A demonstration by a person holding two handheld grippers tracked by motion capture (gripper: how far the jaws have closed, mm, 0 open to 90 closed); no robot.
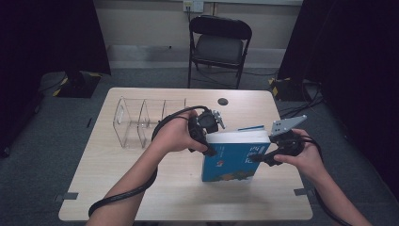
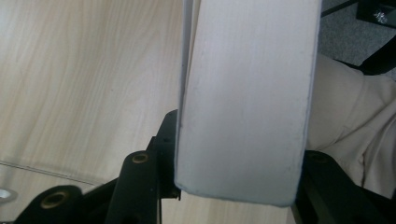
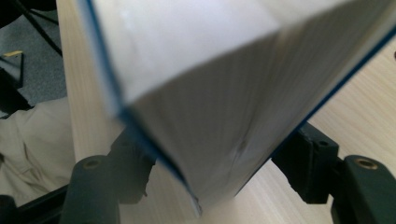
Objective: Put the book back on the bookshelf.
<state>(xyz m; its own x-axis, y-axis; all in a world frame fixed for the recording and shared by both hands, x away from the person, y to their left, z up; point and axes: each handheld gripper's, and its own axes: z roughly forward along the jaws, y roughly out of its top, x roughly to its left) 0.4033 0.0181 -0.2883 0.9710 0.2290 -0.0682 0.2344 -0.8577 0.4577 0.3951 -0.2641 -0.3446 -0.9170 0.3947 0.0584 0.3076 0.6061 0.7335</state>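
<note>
Your left gripper has the book between its black jaws, page edge facing you and upright, both jaws tight against its covers. Pale wood table lies beyond on one side, a beige trouser leg on the other.

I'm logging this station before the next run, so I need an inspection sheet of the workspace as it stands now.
Surface: light wooden table, bare at the front.
Job's things: thick blue-covered book standing upright between both grippers.
Clutter: clear plastic divider rack; small dark round spot near the far edge.
Grippers: left gripper with fingers on both sides of the book's left edge; right gripper likewise on its right edge.
Cables: black cable trailing over the table front.
Surroundings: folding chair, dark curtains, grey carpet.
</note>
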